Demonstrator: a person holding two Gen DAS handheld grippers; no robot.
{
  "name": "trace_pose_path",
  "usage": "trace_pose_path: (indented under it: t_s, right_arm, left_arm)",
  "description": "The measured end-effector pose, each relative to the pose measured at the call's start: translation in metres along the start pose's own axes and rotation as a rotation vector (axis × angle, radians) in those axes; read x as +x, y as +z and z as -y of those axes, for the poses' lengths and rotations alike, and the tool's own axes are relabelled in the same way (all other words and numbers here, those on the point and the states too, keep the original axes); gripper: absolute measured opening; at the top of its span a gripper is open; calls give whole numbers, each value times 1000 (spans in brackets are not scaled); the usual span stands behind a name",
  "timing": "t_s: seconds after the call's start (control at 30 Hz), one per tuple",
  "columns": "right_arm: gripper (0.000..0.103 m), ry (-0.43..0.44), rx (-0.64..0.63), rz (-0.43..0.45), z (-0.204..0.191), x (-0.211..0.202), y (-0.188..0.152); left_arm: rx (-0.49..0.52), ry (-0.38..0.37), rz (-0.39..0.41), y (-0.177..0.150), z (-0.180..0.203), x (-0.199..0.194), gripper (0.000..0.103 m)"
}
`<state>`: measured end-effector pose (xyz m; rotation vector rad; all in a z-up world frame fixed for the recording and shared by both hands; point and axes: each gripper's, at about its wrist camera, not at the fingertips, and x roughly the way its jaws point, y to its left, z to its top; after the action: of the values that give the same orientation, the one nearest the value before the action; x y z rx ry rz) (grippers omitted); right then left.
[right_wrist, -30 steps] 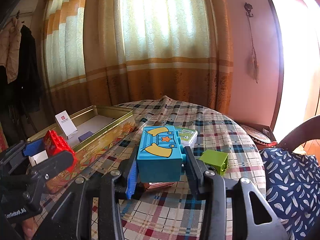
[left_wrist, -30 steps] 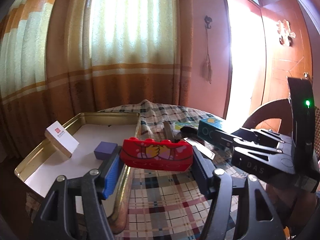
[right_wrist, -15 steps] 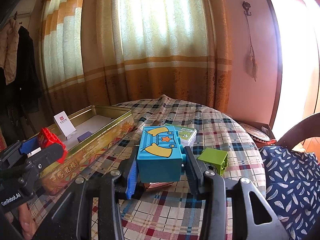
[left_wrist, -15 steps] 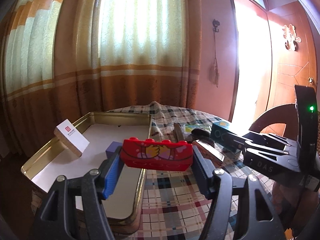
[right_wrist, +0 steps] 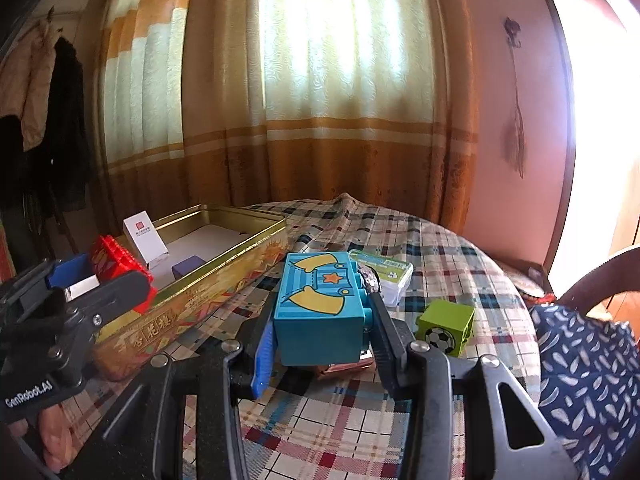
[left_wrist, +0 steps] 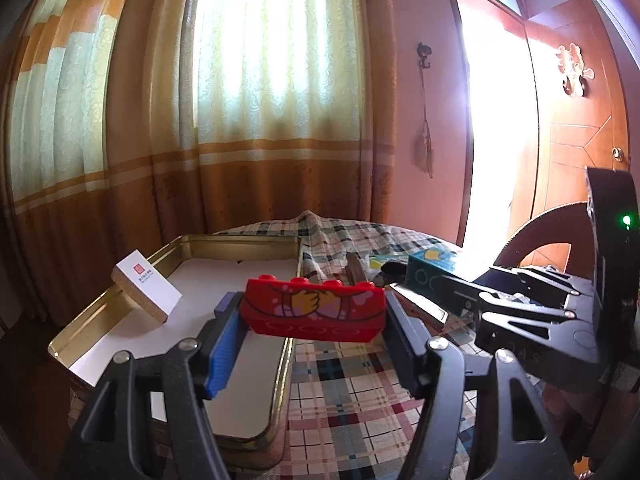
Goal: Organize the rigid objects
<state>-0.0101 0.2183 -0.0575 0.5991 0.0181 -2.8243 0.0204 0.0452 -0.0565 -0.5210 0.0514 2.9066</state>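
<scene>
My left gripper [left_wrist: 314, 318] is shut on a long red brick [left_wrist: 316, 310] and holds it above the right rim of the gold tin tray [left_wrist: 286, 364]; the brick also shows in the right wrist view [right_wrist: 120, 268]. My right gripper [right_wrist: 320, 320] is shut on a blue brick [right_wrist: 318, 308] with yellow print, held above the checked tablecloth [right_wrist: 440, 248]. The tray [right_wrist: 192, 296] holds a white card box [left_wrist: 146, 286] and a purple cube [right_wrist: 188, 266].
A green football cube [right_wrist: 446, 326] and a white-green box [right_wrist: 384, 276] lie on the cloth right of the blue brick. A copper-coloured item [right_wrist: 344, 368] lies under it. A chair with a blue cushion [right_wrist: 588, 380] stands at the right. Curtains hang behind the table.
My left gripper has moved left with the red brick, from over the cloth to over the tray's right rim. My right gripper still holds the blue brick in much the same place.
</scene>
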Motion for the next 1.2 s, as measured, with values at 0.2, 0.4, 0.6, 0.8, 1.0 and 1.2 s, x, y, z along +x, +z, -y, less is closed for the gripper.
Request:
trace_pose_path:
  t_s: [0.2, 0.4, 0.6, 0.8, 1.0, 1.2]
  right_arm:
    - [45, 12, -1, 5, -2, -2, 0]
    - [45, 14, -32, 9, -10, -2, 0]
    - [45, 6, -40, -6, -13, 1, 2]
    - [45, 50, -54, -2, -33, -3, 2]
    - [45, 81, -67, 21, -50, -6, 6]
    - [45, 94, -70, 33, -56, -7, 6]
  left_arm:
    - [10, 12, 0, 0, 0, 0, 65]
    - [-7, 20, -2, 0, -4, -1, 65]
    - [-35, 76, 3, 0, -14, -1, 65]
    - [-73, 123, 13, -1, -31, -3, 65]
    - [-99, 136, 12, -1, -41, -2, 65]
    - [-122, 131, 6, -2, -45, -1, 65]
